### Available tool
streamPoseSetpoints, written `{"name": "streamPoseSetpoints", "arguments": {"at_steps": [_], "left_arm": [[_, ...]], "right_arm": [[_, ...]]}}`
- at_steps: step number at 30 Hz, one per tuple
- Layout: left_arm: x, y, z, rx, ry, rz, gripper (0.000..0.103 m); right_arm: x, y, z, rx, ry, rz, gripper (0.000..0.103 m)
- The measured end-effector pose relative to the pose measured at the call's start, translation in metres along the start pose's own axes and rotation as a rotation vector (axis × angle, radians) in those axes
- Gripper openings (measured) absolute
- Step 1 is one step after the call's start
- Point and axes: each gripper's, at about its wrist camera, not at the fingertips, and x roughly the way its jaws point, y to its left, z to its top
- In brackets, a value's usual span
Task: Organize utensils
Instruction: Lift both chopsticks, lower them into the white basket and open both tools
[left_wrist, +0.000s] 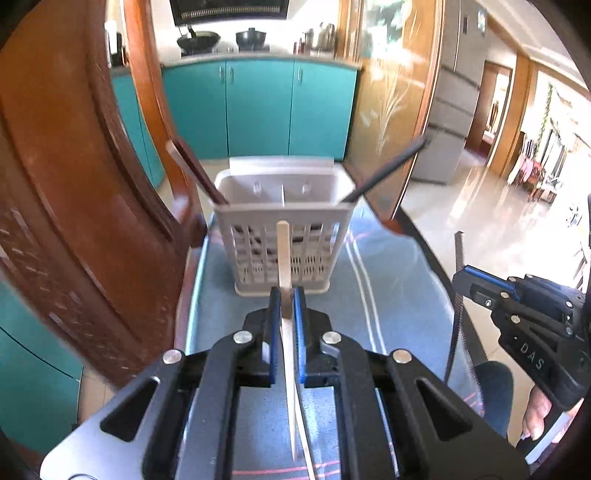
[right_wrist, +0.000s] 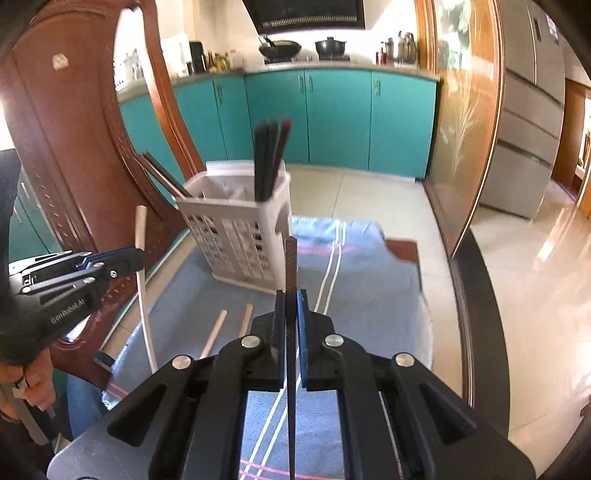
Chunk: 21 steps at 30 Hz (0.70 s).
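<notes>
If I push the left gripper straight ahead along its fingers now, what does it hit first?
Most likely the gray utensil basket. The left gripper, shut on a pale chopstick, points at the basket's slatted front wall, and the raised chopstick tip would probably touch it first. The depth of the gap is unclear.

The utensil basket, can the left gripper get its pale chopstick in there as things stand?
Probably yes: the left gripper holds the pale chopstick facing the utensil basket, whose open top has room between the dark chopsticks.
</notes>
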Motion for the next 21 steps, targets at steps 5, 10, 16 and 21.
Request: {"name": "streamPoseSetpoints", "arguments": {"at_steps": [5,10,16,21], "left_arm": [[-0.039,0.01,0.011,-0.009,-0.09,-0.004,0.008],[-0.064,0.022,0.035,-0.013,-0.165,-0.001,0.008],[-0.078,0.033,0.066,-0.007,-0.22,0.008,0.008],[-0.092,0.037,0.082,0.001,-0.261,0.024,0.003]], "right_arm": [[-0.032,-0.001,0.017,0.01,-0.086,0.049,0.007],[-0.047,0.002,0.058,0.015,-0.178,0.089,0.007],[-0.056,0.013,0.125,0.021,-0.293,0.128,0.007],[-0.06,0.022,0.163,0.051,-0.408,0.091,0.007]]}}
